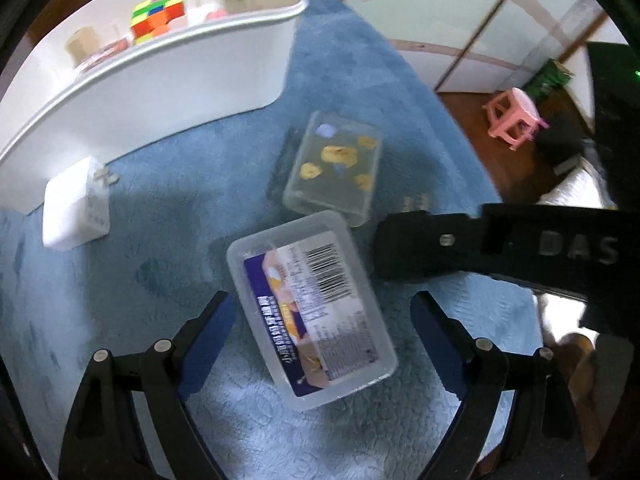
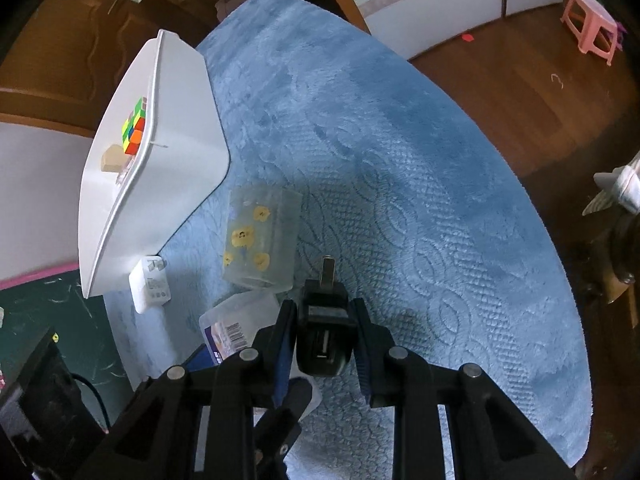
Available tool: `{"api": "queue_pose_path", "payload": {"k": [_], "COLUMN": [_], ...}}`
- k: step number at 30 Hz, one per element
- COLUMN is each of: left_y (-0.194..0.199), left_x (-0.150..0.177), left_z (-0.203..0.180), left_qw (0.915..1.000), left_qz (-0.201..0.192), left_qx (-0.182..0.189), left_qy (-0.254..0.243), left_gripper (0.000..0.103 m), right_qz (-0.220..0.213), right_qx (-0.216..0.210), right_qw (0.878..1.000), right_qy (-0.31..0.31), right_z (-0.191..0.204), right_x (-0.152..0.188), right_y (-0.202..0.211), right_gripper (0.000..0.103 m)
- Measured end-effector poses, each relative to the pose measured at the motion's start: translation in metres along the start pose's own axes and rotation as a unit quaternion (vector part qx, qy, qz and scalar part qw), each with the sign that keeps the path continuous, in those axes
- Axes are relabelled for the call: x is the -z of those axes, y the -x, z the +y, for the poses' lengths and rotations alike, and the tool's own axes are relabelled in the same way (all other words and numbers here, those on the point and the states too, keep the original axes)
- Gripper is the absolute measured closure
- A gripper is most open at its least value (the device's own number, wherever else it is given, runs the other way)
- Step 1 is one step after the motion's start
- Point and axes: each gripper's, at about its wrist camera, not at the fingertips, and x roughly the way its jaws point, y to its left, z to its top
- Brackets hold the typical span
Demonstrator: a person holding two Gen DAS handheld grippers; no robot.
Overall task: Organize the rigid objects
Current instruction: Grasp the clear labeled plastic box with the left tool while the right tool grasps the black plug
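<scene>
My left gripper [image 1: 322, 312] is open, its jaws on either side of a clear plastic box with a purple label and barcode [image 1: 312, 308] lying on the blue mat [image 1: 160, 280]. A second clear box with yellow pieces [image 1: 334, 168] lies just beyond it. My right gripper [image 2: 322, 316] is shut on a black plug adapter [image 2: 324, 320], prongs pointing away, held above the mat [image 2: 400, 160]. The white bin [image 1: 160, 80] holds a Rubik's cube [image 1: 158, 18]. A white charger [image 1: 76, 208] lies against the bin.
The bin [image 2: 160, 160] also holds a tan block [image 2: 112, 158]. The right gripper's body [image 1: 500, 248] shows in the left wrist view. A pink stool [image 2: 592, 28] stands on the wooden floor. A dark board [image 2: 48, 300] lies at the mat's left.
</scene>
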Motion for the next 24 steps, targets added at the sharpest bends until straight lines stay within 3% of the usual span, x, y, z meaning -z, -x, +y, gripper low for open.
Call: {"api": "queue_pose_path", "payload": {"k": [3, 6, 8, 13, 24], "left_y": [-0.010, -0.012, -0.008, 0.000, 0.028], "left_x": [0.004, 0.007, 0.008, 0.011, 0.016], "left_z": [0.004, 0.007, 0.005, 0.007, 0.031], "left_qw": [0.9994, 0.9990, 0.9994, 0.9997, 0.9989], "left_qz": [0.023, 0.029, 0.024, 0.019, 0.008], "left_qx": [-0.019, -0.009, -0.003, -0.002, -0.044], "left_qy": [0.020, 0.033, 0.025, 0.015, -0.012], "left_gripper": [0.017, 0.019, 0.029, 0.032, 0.034], "right_qz": [0.000, -0.001, -0.003, -0.008, -0.019], "right_qx": [-0.003, -0.005, -0.004, 0.004, 0.021], "right_qw": [1.000, 1.000, 1.000, 1.000, 0.998], "right_qy": [-0.002, 0.001, 0.003, 0.016, 0.050], "right_z": [0.000, -0.001, -0.001, 0.004, 0.021], "right_x": [-0.001, -0.002, -0.002, -0.001, 0.014], "right_y": [0.000, 0.001, 0.001, 0.000, 0.003], "right_gripper": [0.076, 0.076, 0.076, 0.077, 0.077]}}
